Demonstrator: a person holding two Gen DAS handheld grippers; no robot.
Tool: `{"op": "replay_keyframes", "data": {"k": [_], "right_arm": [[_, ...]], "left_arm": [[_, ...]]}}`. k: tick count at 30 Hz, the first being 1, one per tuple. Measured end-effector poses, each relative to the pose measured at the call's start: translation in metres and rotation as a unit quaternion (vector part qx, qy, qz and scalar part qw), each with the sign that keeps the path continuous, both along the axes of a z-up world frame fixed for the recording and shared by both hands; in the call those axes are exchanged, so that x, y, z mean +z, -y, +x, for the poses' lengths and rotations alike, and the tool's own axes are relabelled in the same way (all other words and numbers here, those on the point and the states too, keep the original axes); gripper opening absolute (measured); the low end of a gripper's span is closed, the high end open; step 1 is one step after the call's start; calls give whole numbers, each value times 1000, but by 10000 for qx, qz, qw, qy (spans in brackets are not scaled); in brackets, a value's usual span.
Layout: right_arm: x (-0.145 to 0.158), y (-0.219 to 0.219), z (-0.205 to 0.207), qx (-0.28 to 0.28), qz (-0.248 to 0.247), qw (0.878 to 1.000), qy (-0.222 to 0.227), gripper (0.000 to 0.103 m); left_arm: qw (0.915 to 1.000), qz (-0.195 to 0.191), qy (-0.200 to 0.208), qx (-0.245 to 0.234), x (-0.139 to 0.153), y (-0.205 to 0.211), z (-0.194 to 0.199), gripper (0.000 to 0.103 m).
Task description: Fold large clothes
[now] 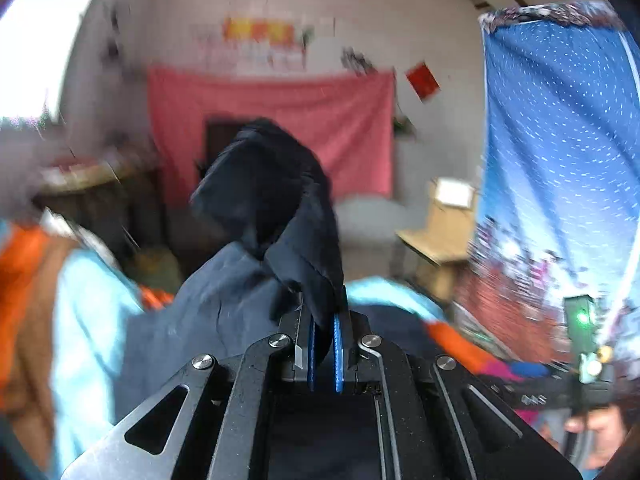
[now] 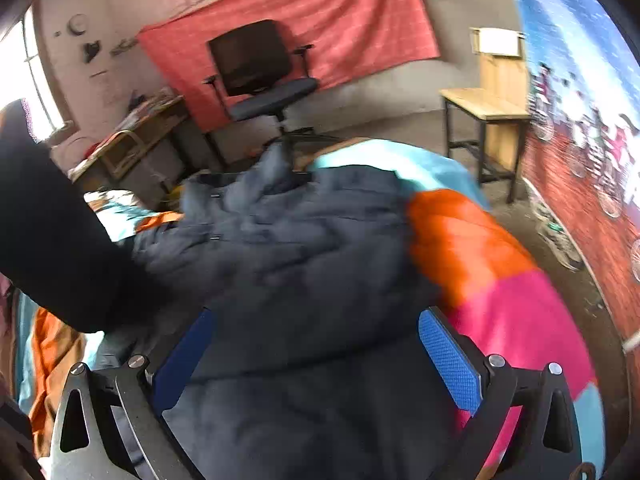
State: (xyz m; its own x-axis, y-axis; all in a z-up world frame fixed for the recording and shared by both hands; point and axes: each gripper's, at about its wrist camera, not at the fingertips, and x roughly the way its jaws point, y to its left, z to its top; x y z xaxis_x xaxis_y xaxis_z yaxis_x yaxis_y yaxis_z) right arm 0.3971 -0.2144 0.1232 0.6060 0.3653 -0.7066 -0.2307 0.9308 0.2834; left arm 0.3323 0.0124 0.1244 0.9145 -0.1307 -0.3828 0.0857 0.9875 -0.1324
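Jacket half lifted off the bedspread

Left gripper [image 1: 325, 320] is clamped on a bunched fold of the dark jacket [image 2: 304, 248], held up above the colourful bedspread [image 2: 516, 304]. Right gripper [image 2: 316, 344] is spread wide over the jacket, grasping nothing.

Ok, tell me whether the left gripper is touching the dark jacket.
Touching. The left wrist view shows the left gripper with its blue pads closed on a fold of the dark jacket, which rises from between them.
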Motion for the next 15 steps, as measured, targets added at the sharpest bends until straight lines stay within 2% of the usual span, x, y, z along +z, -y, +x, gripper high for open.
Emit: {"op": "replay_keyframes", "data": {"k": [1, 6, 9, 12, 14, 15], "right_arm": [[-1, 7, 0, -52, -64, 10000, -29, 103], [-8, 44, -1, -264, -378, 9989, 23, 103], [-16, 56, 1, -338, -376, 9987, -73, 103], [-20, 56, 0, -237, -527, 9983, 89, 103], [-23, 51, 0, -99, -732, 9970, 229, 103], [-26, 49, 1, -19, -734, 9970, 233, 103]], "left_arm": [[9997, -65, -224, -110, -10, 7, 9, 5], [9956, -36, -847, -391, -41, 38, 34, 5], [9921, -276, -1113, -506, -60, 46, 33, 6], [9871, -379, -1369, -738, -71, 48, 26, 18], [9847, -390, -1463, -863, -71, 46, 23, 49], [9847, -415, -1405, -943, -71, 46, 19, 55]]}}
